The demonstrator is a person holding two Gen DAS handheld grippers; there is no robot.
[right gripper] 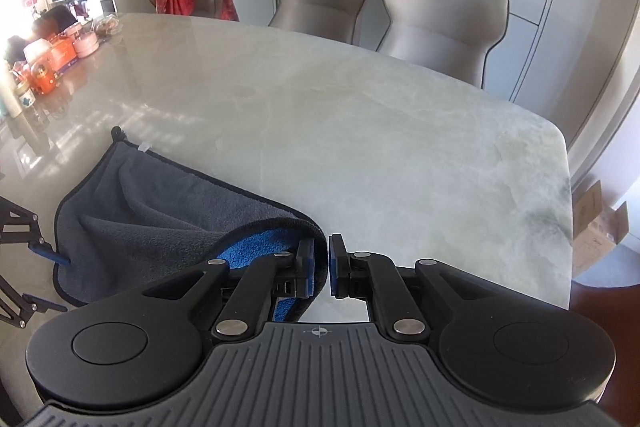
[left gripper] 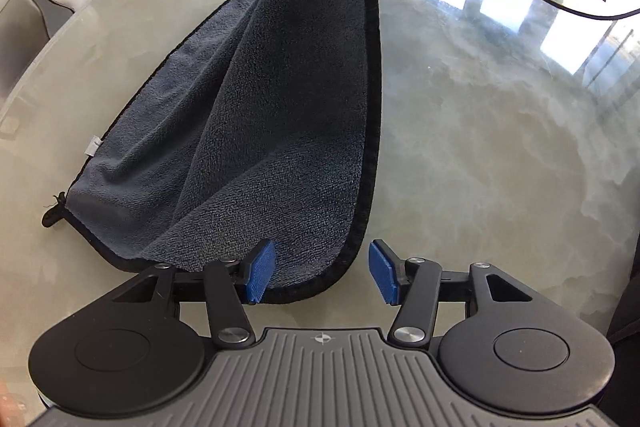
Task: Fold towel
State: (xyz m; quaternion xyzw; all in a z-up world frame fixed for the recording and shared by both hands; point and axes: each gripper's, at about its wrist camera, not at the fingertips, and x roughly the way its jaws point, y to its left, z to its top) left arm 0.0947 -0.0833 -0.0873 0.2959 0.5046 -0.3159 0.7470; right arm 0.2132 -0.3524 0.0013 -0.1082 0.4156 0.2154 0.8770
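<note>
My right gripper was pinched shut on a corner of the soft grey microfibre towel with black piping, lifting it off the marble table. My left gripper gaped wide at the near hem, holding nothing. Light, limp cloth; corners seemed the best holds.

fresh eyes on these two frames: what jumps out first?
The grey towel, one corner pulled up off the marble table into a tent by the right claw, shut on its black-piped edge. Next, the left claw, open around the towel's near corner. Two grey chairs stand behind the table.
</note>
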